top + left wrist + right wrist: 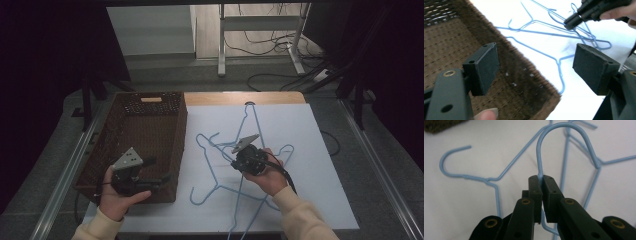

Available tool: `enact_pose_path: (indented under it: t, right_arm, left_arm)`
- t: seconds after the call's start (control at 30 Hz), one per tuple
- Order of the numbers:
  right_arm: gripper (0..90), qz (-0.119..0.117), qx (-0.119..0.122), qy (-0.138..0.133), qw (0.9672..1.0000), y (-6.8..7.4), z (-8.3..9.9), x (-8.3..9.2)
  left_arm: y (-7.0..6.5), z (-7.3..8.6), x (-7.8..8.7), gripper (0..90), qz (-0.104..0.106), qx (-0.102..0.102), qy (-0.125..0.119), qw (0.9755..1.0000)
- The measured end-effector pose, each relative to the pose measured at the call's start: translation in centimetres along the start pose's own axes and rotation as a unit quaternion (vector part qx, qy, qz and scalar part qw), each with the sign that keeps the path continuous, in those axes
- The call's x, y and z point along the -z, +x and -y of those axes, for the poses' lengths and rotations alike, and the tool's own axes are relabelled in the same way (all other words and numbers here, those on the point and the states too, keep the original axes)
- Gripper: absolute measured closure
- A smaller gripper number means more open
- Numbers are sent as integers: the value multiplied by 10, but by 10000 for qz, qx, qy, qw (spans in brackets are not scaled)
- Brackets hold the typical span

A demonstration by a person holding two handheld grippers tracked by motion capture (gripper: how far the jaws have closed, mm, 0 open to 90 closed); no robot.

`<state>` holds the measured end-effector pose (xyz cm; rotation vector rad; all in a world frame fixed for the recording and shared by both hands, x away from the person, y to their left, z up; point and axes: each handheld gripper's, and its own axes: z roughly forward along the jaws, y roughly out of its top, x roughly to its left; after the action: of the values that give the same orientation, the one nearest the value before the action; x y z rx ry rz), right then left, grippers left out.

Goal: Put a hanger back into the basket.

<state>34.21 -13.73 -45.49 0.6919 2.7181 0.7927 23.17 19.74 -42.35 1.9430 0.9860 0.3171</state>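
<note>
Blue wire hanger (564, 135) is pinched right at the neck, just under its hook, by the right gripper (541, 181). That gripper's own view is the one that settles it: the two black jaws are squeezed together on the wire, and the hook curves up and over past the tips. From the high view you'd never know that. There the right gripper (239, 159) is just a dark lump in the person's right hand (267, 175) over a tangle of blue hangers (220, 150) sprawled on the white table sheet (300, 130), and you can't really pick out which wire it has.

What the high view does give you is the layout: a brown wicker basket (150, 112) sits on the left side of the table, touching the edge of the white sheet, with the hangers just beside it on the right. The left gripper (167, 172) hangs over the basket's near right corner, held in the left hand (117, 197).

The left gripper view fills in its jaws: wide apart, nothing between the pads (486, 65), basket weave under one and the table with hangers behind the other. It also catches the right gripper (571, 21) from the side, nose down on the pile.
</note>
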Motion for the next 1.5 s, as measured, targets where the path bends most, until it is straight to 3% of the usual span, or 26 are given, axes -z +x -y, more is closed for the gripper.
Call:
enact_pose_path:
  t: [0.4, 0.73, 0.97, 1.23, 1.5]
  right_arm:
    - [859, 140, -380, -476, 9980, -12, 3, 21]
    - [859, 263, -576, -832, 9945, -17, 5, 29]
    - [859, 395, -652, -1013, 9919, -15, 5, 36]
    - [859, 567, -729, -1157, 9890, -13, 6, 41]
    - [859, 635, -830, -1276, 9863, -9, 6, 45]
  left_arm:
    - [-25, -21, -31, 204, 386, -66, 245, 9989]
    - [-52, -36, -69, 213, 687, -201, 449, 9964]
    - [-67, -39, -99, 216, 930, -253, 792, 9922]
    - [-78, -40, -132, 233, 1167, -129, 1053, 9875]
    - [-85, -38, -163, 294, 1240, 47, 1316, 9835]
